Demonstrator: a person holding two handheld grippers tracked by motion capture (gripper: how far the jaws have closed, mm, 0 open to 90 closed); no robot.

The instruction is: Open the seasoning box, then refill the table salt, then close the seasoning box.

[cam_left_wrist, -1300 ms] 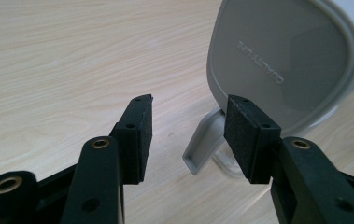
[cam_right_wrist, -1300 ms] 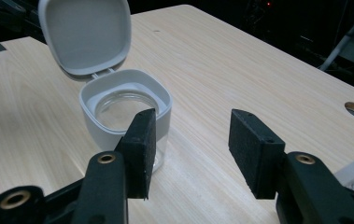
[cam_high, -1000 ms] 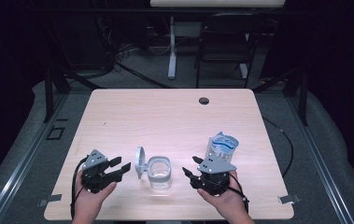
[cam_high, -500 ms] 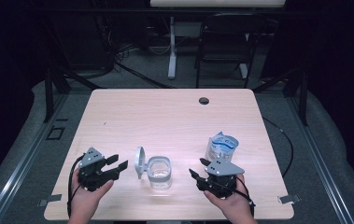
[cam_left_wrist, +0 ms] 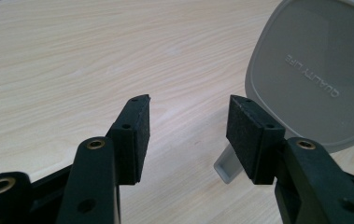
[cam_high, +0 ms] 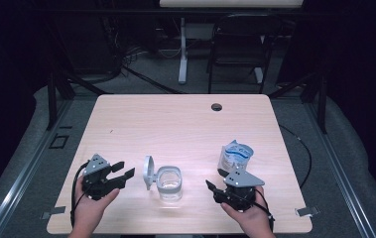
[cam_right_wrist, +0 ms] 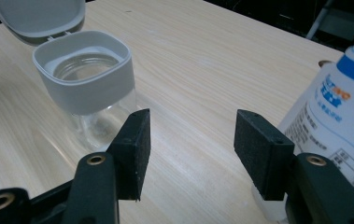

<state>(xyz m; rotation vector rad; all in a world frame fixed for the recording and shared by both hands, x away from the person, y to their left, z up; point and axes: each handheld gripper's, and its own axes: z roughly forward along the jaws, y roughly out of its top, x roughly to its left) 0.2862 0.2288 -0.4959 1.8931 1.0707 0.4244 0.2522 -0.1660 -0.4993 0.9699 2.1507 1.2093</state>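
Observation:
A clear glass jar [cam_high: 169, 184] with a grey collar stands near the table's front edge, its hinged grey lid [cam_high: 148, 171] flipped open to the left. Just left of the lid is my left gripper [cam_high: 123, 171], open; in the left gripper view nothing lies between its pads [cam_left_wrist: 132, 135] and the lid [cam_left_wrist: 315, 70] stands close at the right. My right gripper [cam_high: 214, 187] sits right of the jar, open, its jaws just having widened with nothing between them. The right gripper view has the jar [cam_right_wrist: 88, 79] ahead on the left and a white and blue pouch [cam_right_wrist: 333, 116] beside the right jaw. The pouch [cam_high: 235, 156] stands upright behind that gripper.
The wooden table [cam_high: 175, 129] has a small dark hole [cam_high: 217, 106] near its far edge. A chair [cam_high: 240, 44] and a desk leg [cam_high: 182, 49] stand on the floor beyond the table. Both hands rest at the table's near edge.
My right gripper has drawn back a little from the pouch toward the near edge. The left gripper has barely shifted. Jar, lid and pouch have stayed put.

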